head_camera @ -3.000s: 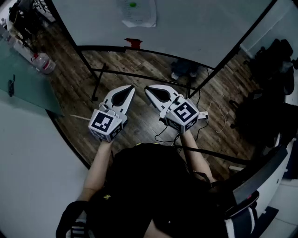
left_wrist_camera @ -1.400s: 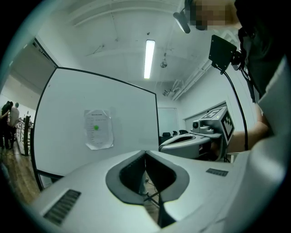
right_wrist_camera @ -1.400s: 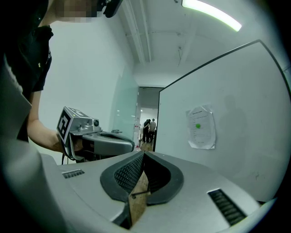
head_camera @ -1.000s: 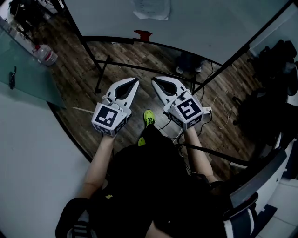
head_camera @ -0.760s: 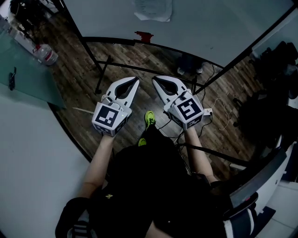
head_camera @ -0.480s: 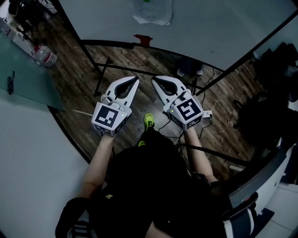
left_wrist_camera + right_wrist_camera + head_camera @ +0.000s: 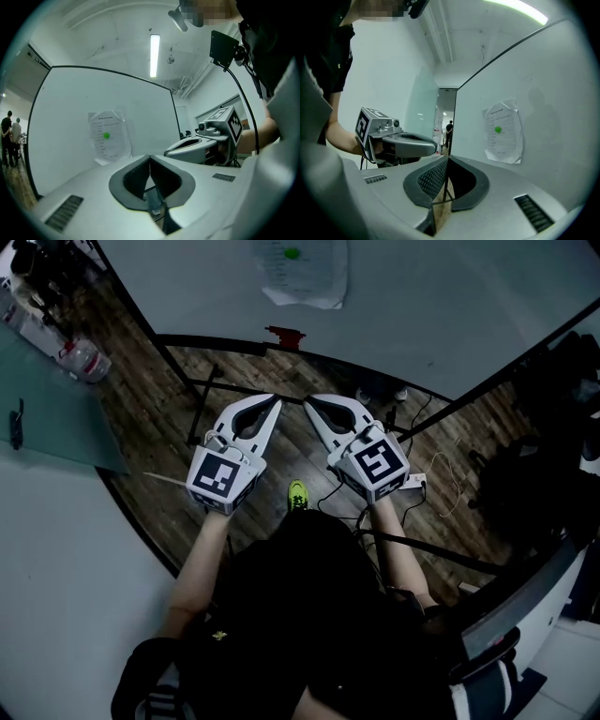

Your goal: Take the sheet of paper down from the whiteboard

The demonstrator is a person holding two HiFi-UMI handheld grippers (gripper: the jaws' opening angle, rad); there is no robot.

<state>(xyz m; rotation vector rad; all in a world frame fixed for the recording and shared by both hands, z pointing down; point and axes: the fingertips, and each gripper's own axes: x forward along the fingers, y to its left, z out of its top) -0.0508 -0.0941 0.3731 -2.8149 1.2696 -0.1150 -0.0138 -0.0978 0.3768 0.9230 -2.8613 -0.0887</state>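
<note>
A white printed sheet of paper (image 7: 304, 274) hangs on the whiteboard (image 7: 412, 296), pinned by a green round magnet (image 7: 292, 253); its lower corner curls off the board. The sheet also shows in the left gripper view (image 7: 108, 136) and the right gripper view (image 7: 503, 131). Both grippers point level at the board, side by side, well short of it. The left gripper (image 7: 275, 402) is shut with nothing between its jaws (image 7: 149, 157). The right gripper (image 7: 308, 401) is shut and empty too (image 7: 447, 159).
A red object (image 7: 283, 335) sits on the board's lower rail. The black stand legs (image 7: 202, 404) and loose cables (image 7: 436, 479) lie on the wooden floor. A glass-topped desk (image 7: 52, 418) with a bottle (image 7: 75, 360) stands at the left. People (image 7: 10, 136) stand far off.
Both grippers and the person have moved closer to the whiteboard; the sheet with its green magnet now shows lower and fuller in the head view. The jaws stay shut.
</note>
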